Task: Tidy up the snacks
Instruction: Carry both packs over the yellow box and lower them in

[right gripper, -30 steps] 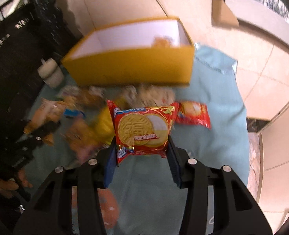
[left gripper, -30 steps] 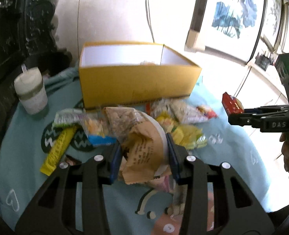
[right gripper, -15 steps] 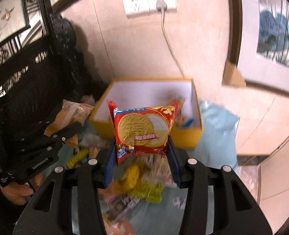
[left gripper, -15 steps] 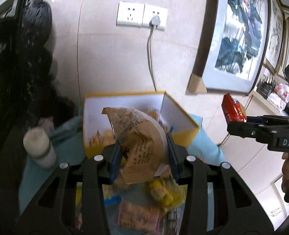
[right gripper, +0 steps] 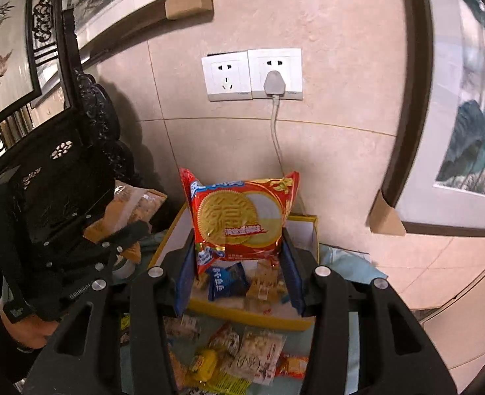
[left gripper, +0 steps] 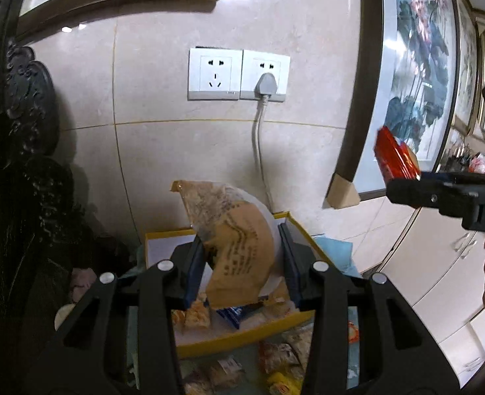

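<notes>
My left gripper point(left gripper: 242, 260) is pinching a brown snack bag point(left gripper: 232, 240) between its blue pads; the bag is part clear, part brown with dark writing, and it sticks up past the fingers. My right gripper point(right gripper: 237, 270) is squeezing a red cookie pack point(right gripper: 239, 217) — it has a big gold round cookie drawn on it, and it stands upright between the pads. Both packs are up in the air over the yellow box point(right gripper: 252, 317); the box is white inside and open on top.

In the box I see a small blue packet point(right gripper: 226, 281) and some pale snack packs beside it. In front of the box, more snacks point(right gripper: 242, 358) lie mixed on a light blue cloth point(right gripper: 341, 256) — a yellow one, a red one, some clear ones.

In the left view my right gripper shows at the right edge with the red pack in it; in the right view my left gripper shows at the left with the brown bag, and a hand point(right gripper: 28, 329) under it.

Behind it all is a beige tile wall; two white sockets point(left gripper: 239, 74) sit on it, one with a grey plug point(left gripper: 267, 84) and a cord hanging down; framed pictures point(left gripper: 417, 75) hang on the right; dark carved wood point(right gripper: 78, 151) stands on the left.
</notes>
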A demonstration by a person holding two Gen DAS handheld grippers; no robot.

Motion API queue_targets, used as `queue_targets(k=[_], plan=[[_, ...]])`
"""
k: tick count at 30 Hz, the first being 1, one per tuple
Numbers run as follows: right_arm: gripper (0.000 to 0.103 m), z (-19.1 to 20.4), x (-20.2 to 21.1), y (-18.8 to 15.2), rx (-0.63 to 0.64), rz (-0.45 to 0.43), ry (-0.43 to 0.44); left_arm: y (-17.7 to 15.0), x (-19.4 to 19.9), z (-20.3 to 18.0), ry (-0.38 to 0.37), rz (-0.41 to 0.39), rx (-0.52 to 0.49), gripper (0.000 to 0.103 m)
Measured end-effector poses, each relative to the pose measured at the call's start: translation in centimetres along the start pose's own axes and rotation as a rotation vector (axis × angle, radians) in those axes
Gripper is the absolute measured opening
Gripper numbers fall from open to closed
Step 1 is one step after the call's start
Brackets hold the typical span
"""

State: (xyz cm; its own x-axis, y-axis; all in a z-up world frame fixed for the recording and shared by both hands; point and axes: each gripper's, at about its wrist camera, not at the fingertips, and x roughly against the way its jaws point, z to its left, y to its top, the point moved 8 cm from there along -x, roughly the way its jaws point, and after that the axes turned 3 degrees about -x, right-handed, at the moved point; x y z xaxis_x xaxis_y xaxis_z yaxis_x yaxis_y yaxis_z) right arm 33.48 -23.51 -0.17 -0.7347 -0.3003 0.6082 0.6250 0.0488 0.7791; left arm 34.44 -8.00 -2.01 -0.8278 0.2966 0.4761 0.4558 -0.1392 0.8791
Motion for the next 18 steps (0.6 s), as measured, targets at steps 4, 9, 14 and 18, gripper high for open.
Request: queue_targets(k=[4, 9, 14, 18], plan=[[0.048, -0.2, -2.4, 0.7, -0.030, 0.029, -0.001, -0.3, -2.5, 0.5, 0.035, 0.040, -0.017, 0.042], [0.051, -1.2, -6.3, 0.5, -0.063, 0.086, -0.015, -1.4, -5.7, 2.2, 0.095, 0.099, -0.012, 0.085], [0.058, -2.2, -9.1, -2.3, -0.045, 0.175, -0.096, -3.3, -6.7, 3.8, 0.124, 0.139, 0.002, 0.099], [0.059, -2.8, -9.0, -4.6, -0.085, 0.193, -0.088, -5.2, -6.1, 4.9, 0.150, 0.157, -0.020, 0.099]])
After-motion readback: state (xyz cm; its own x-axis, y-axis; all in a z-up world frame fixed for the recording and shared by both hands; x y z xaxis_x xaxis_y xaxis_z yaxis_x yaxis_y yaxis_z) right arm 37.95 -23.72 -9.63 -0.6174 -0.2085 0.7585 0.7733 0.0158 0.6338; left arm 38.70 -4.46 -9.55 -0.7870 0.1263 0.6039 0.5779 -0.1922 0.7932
